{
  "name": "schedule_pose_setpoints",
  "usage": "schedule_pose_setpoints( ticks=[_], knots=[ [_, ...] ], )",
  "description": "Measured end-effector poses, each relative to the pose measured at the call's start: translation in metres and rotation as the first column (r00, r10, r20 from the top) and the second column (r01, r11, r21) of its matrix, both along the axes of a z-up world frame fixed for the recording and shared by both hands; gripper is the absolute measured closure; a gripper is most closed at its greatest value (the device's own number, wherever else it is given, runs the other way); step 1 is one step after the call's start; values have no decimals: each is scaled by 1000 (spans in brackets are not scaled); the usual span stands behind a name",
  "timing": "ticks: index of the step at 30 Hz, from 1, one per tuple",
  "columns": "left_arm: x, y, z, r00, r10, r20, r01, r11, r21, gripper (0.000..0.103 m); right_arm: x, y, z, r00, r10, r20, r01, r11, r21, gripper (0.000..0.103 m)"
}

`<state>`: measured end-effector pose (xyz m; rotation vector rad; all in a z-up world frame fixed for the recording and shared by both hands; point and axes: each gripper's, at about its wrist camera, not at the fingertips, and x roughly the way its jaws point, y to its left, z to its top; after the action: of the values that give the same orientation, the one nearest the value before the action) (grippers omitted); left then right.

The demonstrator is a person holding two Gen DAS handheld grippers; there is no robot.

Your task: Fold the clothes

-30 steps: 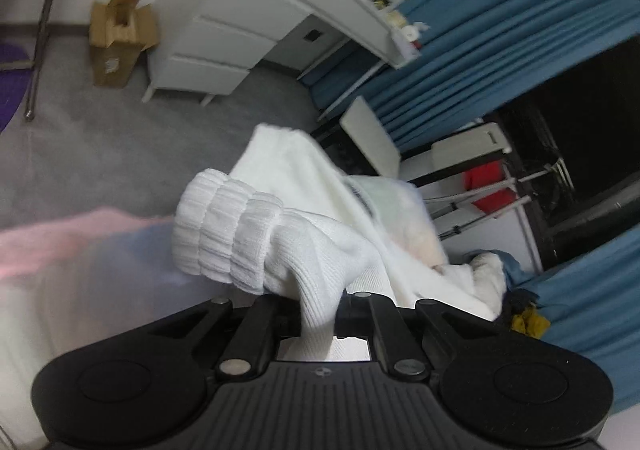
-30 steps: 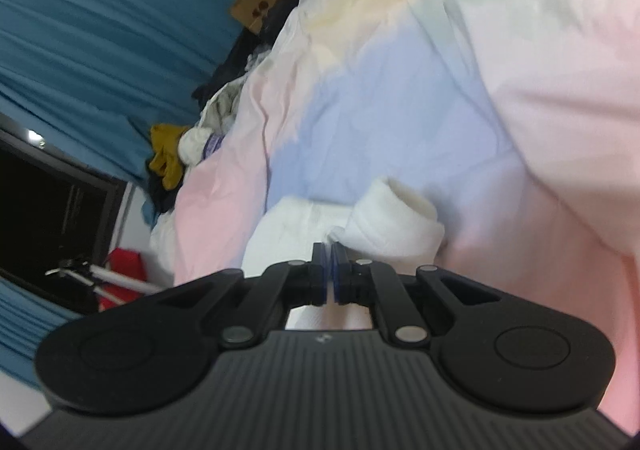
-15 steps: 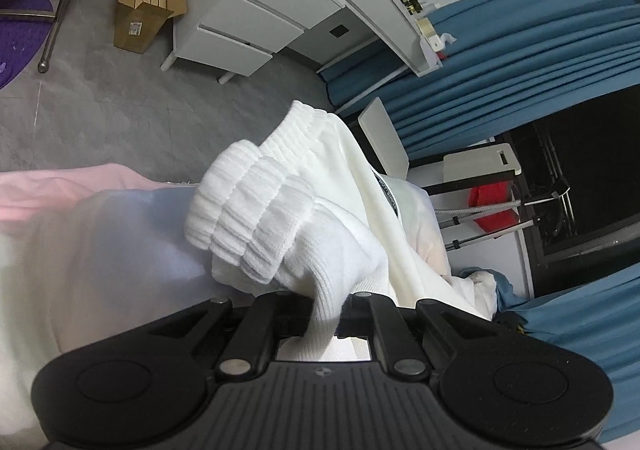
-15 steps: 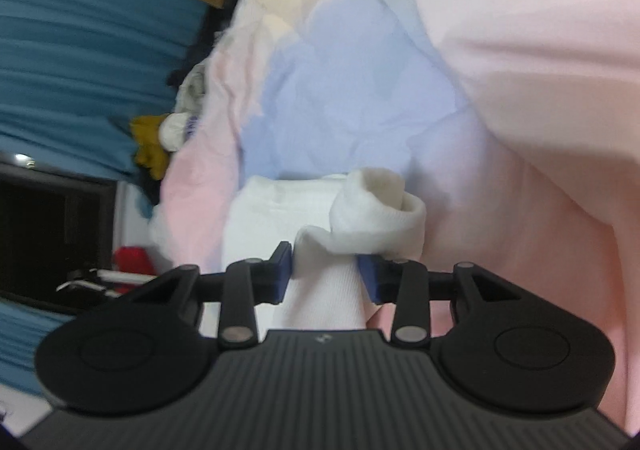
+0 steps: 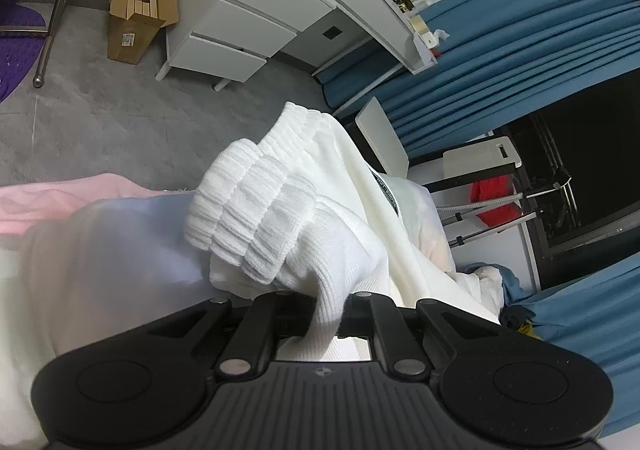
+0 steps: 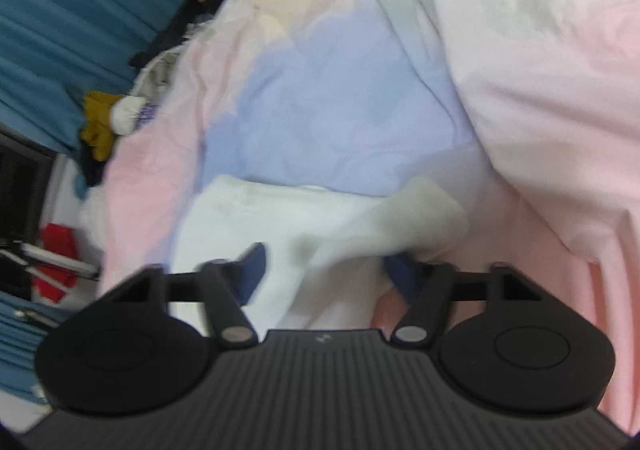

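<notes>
the left gripper (image 5: 328, 312) pinches a fold of the white sweater (image 5: 344, 218), whose ribbed cuff (image 5: 250, 210) bunches just above the fingers. the sweater lies on a pastel bedsheet (image 6: 340, 98). the right gripper (image 6: 324, 270) is spread wide, its blue pads (image 6: 252, 270) either side of the blurred sleeve (image 6: 408, 218). beyond stand a white dresser (image 5: 240, 26) and a cardboard box (image 5: 136, 22).

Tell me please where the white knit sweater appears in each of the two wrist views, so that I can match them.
Left wrist view: the white knit sweater fills the centre, its ribbed cuff foremost, pinched in the left gripper.
Right wrist view: the sweater lies low at centre, blurred, between the open fingers of the right gripper.
Shared landmark: the pastel bedsheet beneath it.
</notes>
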<state>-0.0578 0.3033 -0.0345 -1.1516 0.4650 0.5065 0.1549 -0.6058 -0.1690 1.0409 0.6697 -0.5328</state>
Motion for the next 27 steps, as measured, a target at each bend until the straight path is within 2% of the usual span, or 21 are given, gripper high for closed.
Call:
schedule_pose_setpoints(
  ticks=[2, 3, 5, 7, 9, 10, 11, 13, 15, 16, 18, 22, 25, 27],
  knots=[
    [1, 0, 1, 1000, -4, -2, 4, 1000, 10, 95, 4, 4, 0, 1000, -17, -18, 16, 999, -44, 83],
    [2, -1, 1, 1000, -6, -3, 6, 1000, 16, 95, 3, 8, 10, 999, -4, 49, 7, 998, -69, 91],
    [3, 1, 1, 1000, -7, -2, 7, 1000, 16, 95, 1, 16, 30, 983, 26, 181, -4, 993, -121, 92],
    [3, 2, 1, 1000, -5, 0, 5, 1000, 12, 95, -2, 23, 51, 948, 63, 313, -8, 985, -174, 93],
    [2, 3, 1, 1000, -5, 1, 5, 1000, 9, 95, -15, 30, 74, 877, 107, 469, 5, 973, -230, 93],
    [2, 3, 0, 1000, -5, -2, 5, 1000, 6, 95, -22, 32, 83, 856, 122, 503, 18, 964, -265, 93],
    [2, 3, 0, 1000, -5, -6, 5, 1000, 2, 95, -28, 32, 88, 858, 120, 499, 33, 957, -287, 93],
    [2, 5, -3, 1000, -8, -19, 8, 1000, -9, 95, -35, 25, 84, 898, 74, 435, 54, 960, -274, 93],
    [4, 4, -2, 999, -19, -31, 19, 1000, -1, 95, -38, 13, 59, 967, 8, 254, 51, 973, -227, 93],
    [5, 3, -2, 999, -25, -39, 25, 1000, 8, 95, -39, 7, 43, 987, -20, 158, 51, 980, -194, 93],
    [7, 1, -1, 998, -33, -49, 34, 999, 17, 95, -41, -6, 9, 999, -52, 1, 52, 993, -106, 93],
    [9, 1, 5, 995, -63, -72, 67, 996, 56, 95, -42, -21, -16, 997, -50, -61, 47, 997, -54, 93],
    [9, -2, 10, 992, -82, -100, 90, 993, 76, 94, -38, -8, -8, 997, -13, -78, 2, 991, -137, 92],
    [10, -6, 16, 986, -101, -135, 116, 988, 106, 88, -42, -8, -3, 997, -24, -72, 13, 989, -149, 90]
  ],
)
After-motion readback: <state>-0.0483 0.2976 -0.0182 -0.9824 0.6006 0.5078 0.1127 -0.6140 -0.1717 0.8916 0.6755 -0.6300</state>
